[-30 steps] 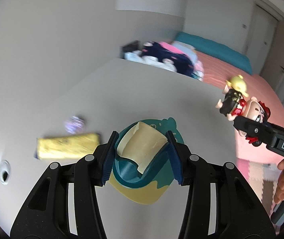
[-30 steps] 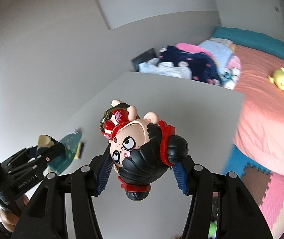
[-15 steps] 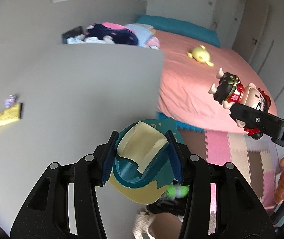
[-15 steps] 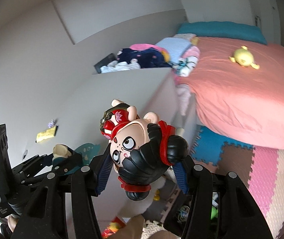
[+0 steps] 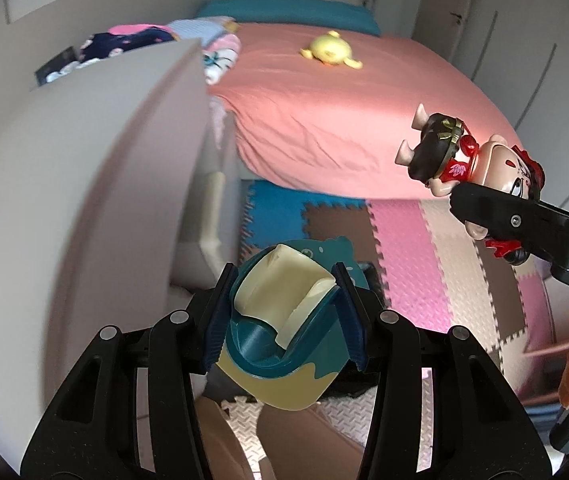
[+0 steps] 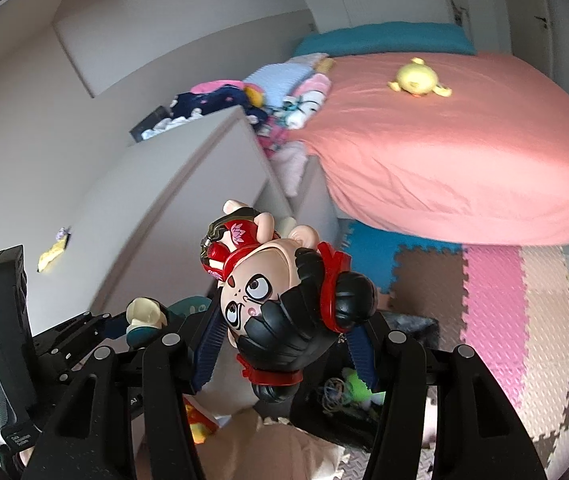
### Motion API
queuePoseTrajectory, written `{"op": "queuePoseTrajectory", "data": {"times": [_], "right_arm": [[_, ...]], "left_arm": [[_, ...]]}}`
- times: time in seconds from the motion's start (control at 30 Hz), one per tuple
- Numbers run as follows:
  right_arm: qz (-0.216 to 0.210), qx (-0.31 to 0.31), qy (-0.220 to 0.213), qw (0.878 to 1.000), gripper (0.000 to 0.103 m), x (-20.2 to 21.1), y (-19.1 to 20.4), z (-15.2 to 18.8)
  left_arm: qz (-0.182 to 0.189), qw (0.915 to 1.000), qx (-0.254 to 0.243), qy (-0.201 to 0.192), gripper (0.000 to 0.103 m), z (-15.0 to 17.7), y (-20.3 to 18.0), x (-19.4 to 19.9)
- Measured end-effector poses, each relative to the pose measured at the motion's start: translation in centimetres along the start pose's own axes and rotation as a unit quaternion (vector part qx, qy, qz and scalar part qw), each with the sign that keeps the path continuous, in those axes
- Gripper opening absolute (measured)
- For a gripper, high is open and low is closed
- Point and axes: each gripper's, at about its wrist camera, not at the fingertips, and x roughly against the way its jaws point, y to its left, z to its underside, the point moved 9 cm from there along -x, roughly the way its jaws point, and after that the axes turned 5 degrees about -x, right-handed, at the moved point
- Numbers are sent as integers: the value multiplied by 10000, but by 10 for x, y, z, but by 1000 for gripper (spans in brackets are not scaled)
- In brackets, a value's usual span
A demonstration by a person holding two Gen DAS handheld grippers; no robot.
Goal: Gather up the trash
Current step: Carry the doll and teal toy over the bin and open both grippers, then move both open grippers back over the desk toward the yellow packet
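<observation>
My left gripper (image 5: 282, 316) is shut on a teal and cream toy figure (image 5: 284, 332), held in the air beyond the grey table's edge, over the floor. My right gripper (image 6: 284, 336) is shut on a doll (image 6: 284, 300) with a black and red head, also held off the table; the doll also shows in the left wrist view (image 5: 480, 168) at the right. A yellow wrapper (image 6: 53, 254) and a small purple scrap (image 6: 61, 233) lie on the grey table (image 6: 156, 216), far to the left.
A bed with a pink sheet (image 5: 344, 112) and a yellow plush (image 5: 330, 50) stands ahead. Foam puzzle mats (image 5: 424, 240) cover the floor. A dark bin with toys (image 6: 344, 396) sits below my grippers. Clothes (image 6: 220, 98) pile at the table's far end.
Both grippers have swung right, away from the table top and out over the floor mats and bin, each still holding its toy. The wrapper has left the left wrist view.
</observation>
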Motion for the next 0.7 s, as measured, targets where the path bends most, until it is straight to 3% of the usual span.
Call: {"op": "queuePoseTrajectory", "data": {"times": [0.27, 0.33, 0.37, 0.4, 0.5, 0.7], "right_arm": [[156, -234, 108, 9995, 56, 6, -33, 27], [261, -275, 184, 9991, 58, 5, -40, 32], [335, -354, 171, 9987, 86, 4, -43, 32], [380, -396, 113, 9984, 101, 4, -46, 30], [770, -221, -67, 9968, 101, 6, -52, 22], [742, -186, -197, 9969, 101, 9, -54, 14]], "left_arm": [[139, 9990, -332, 251, 48, 22, -36, -14], [233, 9977, -493, 397, 52, 28, -46, -17], [162, 9974, -567, 414, 83, 30, -48, -18], [58, 9975, -597, 368, 97, 30, -49, -17], [-107, 9973, -682, 251, 97, 29, -49, -14], [-126, 9983, -489, 284, 97, 28, -40, -15]]}}
